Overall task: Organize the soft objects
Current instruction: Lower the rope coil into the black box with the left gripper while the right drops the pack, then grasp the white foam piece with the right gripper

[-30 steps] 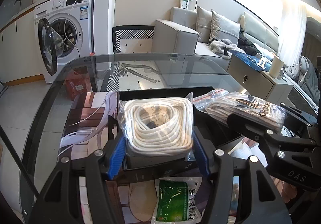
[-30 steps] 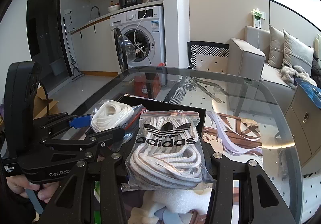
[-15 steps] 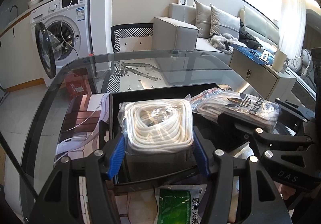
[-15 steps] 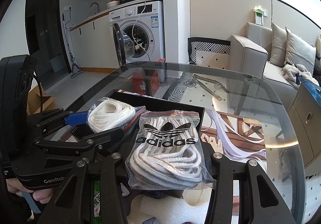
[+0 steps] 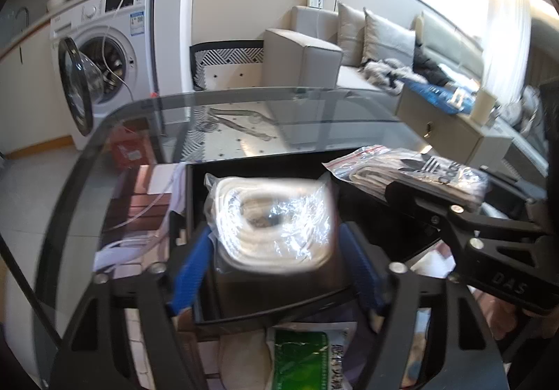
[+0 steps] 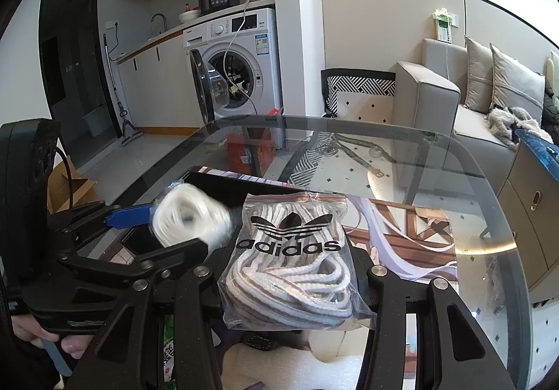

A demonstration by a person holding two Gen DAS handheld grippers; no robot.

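Left gripper (image 5: 276, 271) is clamped on the white rope bag (image 5: 270, 219), blue finger pads (image 5: 190, 267) pressing both sides. The bag is a clear plastic pouch of coiled white rope, blurred in both views. It sits above the black tray (image 5: 258, 163), which lies on the glass table (image 5: 244, 103); whether the bag touches the tray floor I cannot tell.

Right gripper (image 6: 293, 271) is closed on the adidas bag (image 6: 290, 257), a zip pouch with a red seal strip and striped white laces inside. The pouch fills the gap between the fingers and its top edge points to 12 o'clock in the right wrist view. In the left wrist view the same pouch shows at 2 o'clock from the rope bag, held over the right edge of the tray, well apart from the rope bag.

From the right wrist camera the rope bag is at 10 o'clock of the adidas bag, just beside it, with the left gripper's blue pad at its left.

Green packet (image 5: 307, 358) lies under the glass at 6 o'clock in the left view. Washing machine (image 6: 241, 65) with door open stands at 11 o'clock beyond the table, grey sofa (image 6: 454, 103) at 2 o'clock.
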